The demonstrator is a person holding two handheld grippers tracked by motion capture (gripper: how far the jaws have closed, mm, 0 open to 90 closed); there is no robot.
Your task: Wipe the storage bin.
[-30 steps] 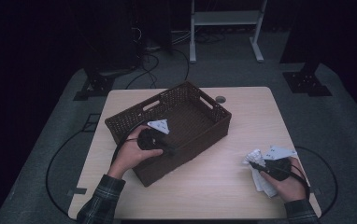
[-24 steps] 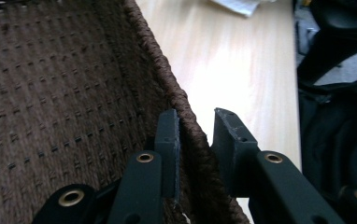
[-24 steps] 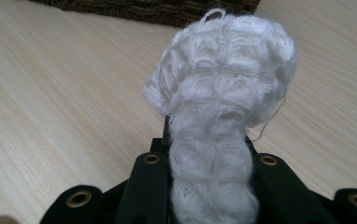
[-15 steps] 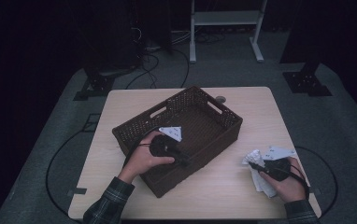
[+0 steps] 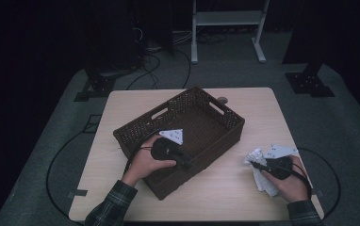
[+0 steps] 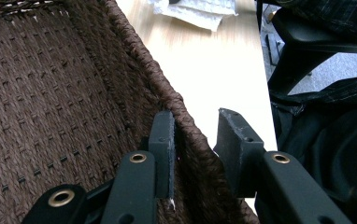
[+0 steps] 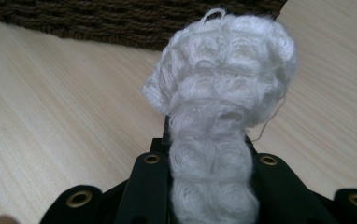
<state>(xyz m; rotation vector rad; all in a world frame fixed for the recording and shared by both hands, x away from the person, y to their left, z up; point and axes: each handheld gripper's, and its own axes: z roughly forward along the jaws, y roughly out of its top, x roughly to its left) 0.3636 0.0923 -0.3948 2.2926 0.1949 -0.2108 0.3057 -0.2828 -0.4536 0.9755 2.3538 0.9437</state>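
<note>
A dark brown woven basket [image 5: 143, 123] stands askew on the light wooden table [image 5: 263, 108]. My left gripper [image 5: 187, 162] straddles its near long rim [image 6: 167, 93]: one pad lies against the inner wall and the other stands off the outside. Its jaws have just been opening, with the rim between them. At the table's right front, my right gripper [image 5: 254, 164] is shut on a white knitted cloth [image 7: 218, 84]. The bunched end of the cloth sticks out beyond the pads, and the rest lies on the table [image 5: 265, 182] under the hand.
A small round grey disc [image 5: 222, 100] lies on the table just beyond the basket. A white metal stand [image 5: 225, 19], cables and black stand bases [image 5: 310, 84] are on the floor behind. A black chair [image 6: 307, 42] shows at the table's near edge.
The basket has slid right and toward the person with my left hand on its rim, then stopped. The left jaws now stand wider apart. My right gripper and the cloth have not moved.
</note>
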